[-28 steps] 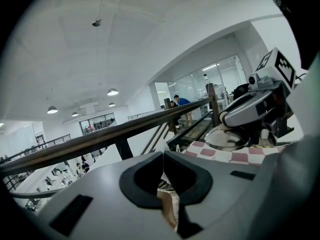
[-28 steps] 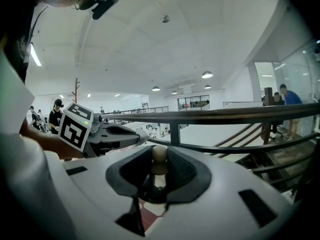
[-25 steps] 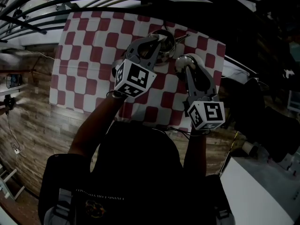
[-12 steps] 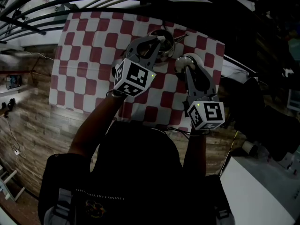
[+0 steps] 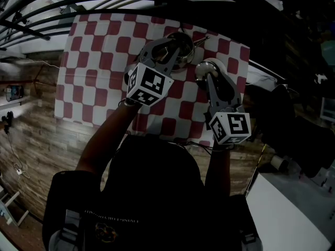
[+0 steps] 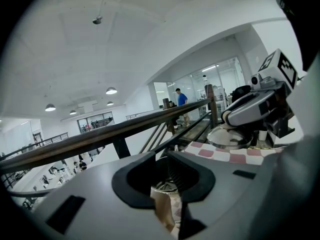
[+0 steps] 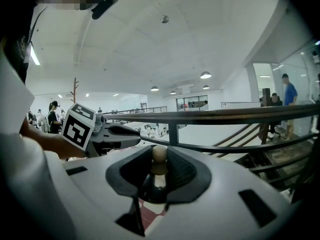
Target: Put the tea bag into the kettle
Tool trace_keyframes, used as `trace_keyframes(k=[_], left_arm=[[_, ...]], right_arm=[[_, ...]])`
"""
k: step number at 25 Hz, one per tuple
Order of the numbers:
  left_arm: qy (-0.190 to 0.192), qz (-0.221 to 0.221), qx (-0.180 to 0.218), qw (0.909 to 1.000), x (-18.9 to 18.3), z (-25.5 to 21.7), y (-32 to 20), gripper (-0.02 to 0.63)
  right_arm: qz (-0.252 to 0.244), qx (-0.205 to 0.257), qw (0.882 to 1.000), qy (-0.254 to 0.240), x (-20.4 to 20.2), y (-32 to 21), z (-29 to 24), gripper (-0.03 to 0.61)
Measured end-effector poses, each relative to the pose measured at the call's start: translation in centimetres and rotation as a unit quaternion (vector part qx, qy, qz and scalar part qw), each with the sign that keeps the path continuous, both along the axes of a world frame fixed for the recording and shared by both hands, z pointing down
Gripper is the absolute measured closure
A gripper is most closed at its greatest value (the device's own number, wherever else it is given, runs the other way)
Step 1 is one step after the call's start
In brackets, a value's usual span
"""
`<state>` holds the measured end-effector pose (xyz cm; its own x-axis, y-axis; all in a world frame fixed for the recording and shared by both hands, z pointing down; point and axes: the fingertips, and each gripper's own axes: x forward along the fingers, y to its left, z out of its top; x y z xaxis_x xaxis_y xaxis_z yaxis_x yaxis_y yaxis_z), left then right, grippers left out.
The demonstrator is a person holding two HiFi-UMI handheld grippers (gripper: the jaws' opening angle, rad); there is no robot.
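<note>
Two claws work over a checked cloth [image 5: 99, 61] on the table. The left claw [image 5: 174, 45] hovers directly above the open kettle [image 5: 186, 50]. Its jaws have just been opening to a narrow gap, and the tea bag [image 6: 165, 210] hangs loosely between them, over the kettle's mouth. The right claw [image 5: 207, 72] grips the lid [image 6: 227, 136] by its knob, just beside the kettle. The bag is not yet inside and looks ready to drop. Replacing the lid probably remains.
</note>
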<state>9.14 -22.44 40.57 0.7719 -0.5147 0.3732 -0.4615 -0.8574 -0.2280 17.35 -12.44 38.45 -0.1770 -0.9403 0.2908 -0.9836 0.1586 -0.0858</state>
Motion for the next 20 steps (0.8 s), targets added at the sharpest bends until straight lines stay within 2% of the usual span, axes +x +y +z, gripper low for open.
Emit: trace_keyframes(k=[10,12,14,20], left_arm=[[0.009,-0.018,-0.004,0.9998,-2.2,-0.4,0.1,0.561],[0.018,-0.021,-0.004,0.9996,-3.1,-0.7,0.8,0.607],[0.023,-0.024,-0.007,0.9994,-4.3,-0.8,1.8,0.607],[0.026,-0.039,-0.056,0.9973,-7.9,1.1,6.2,0.607]], right_arm=[[-0.013,0.005,1.000,0.007,-0.9,-0.7,-0.5,0.476],[-0.017,0.007,1.000,0.008,-1.1,-1.0,-0.7,0.476],[-0.024,0.008,1.000,0.012,-1.4,-1.5,-0.8,0.476],[-0.057,0.016,0.998,0.030,-2.7,-4.3,-1.2,0.476]])
